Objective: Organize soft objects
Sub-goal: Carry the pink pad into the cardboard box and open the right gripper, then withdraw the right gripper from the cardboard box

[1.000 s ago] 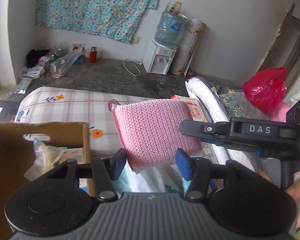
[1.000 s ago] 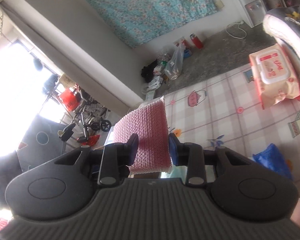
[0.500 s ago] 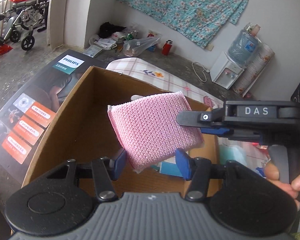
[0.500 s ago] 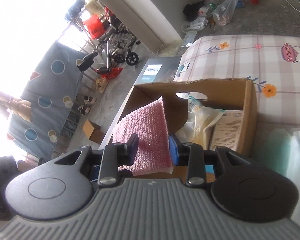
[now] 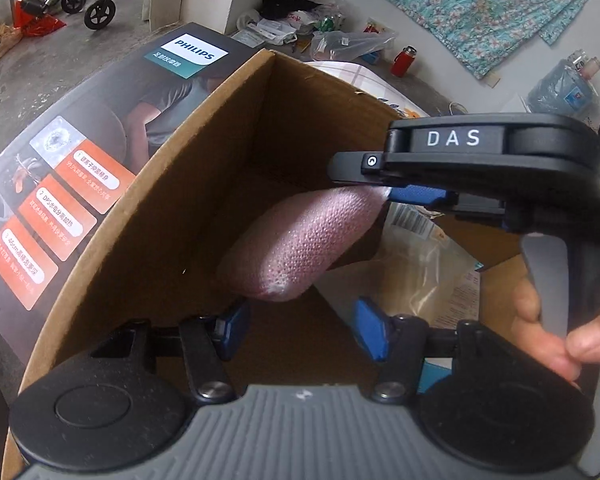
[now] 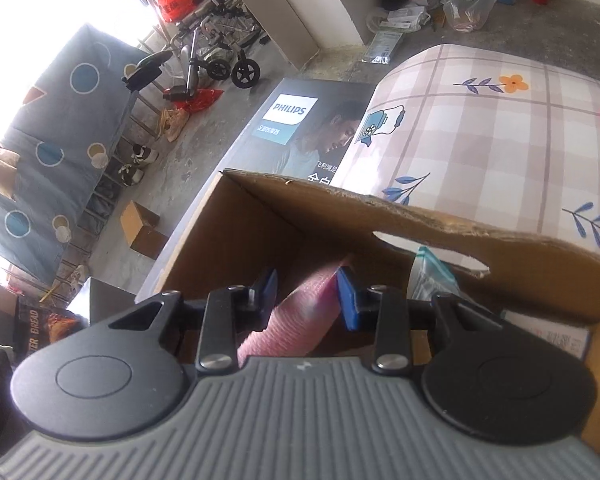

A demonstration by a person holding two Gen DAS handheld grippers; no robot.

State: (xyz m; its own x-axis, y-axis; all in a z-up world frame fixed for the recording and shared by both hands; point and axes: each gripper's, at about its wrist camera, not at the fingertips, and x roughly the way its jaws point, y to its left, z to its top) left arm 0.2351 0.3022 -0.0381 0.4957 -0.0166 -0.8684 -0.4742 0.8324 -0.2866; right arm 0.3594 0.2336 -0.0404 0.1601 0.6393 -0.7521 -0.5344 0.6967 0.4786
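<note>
Both tools now down inside cardboard box (image 5: 148,216), up over bed a second ago. Pink sponge (image 5: 300,240) hangs in box above clear packet (image 5: 424,276), clamped at far end by right tool (image 6: 306,296). Left tool (image 5: 296,330) jaws opening, pads off sponge, sponge tip just above them.

One pink sponge (image 5: 300,248) is counted inside one cardboard box (image 5: 204,184), alongside one clear plastic packet (image 5: 420,276). Two claws are seen: the left claw (image 5: 300,330) and the right claw (image 6: 306,294). One red flask (image 5: 403,60) is counted.
</note>
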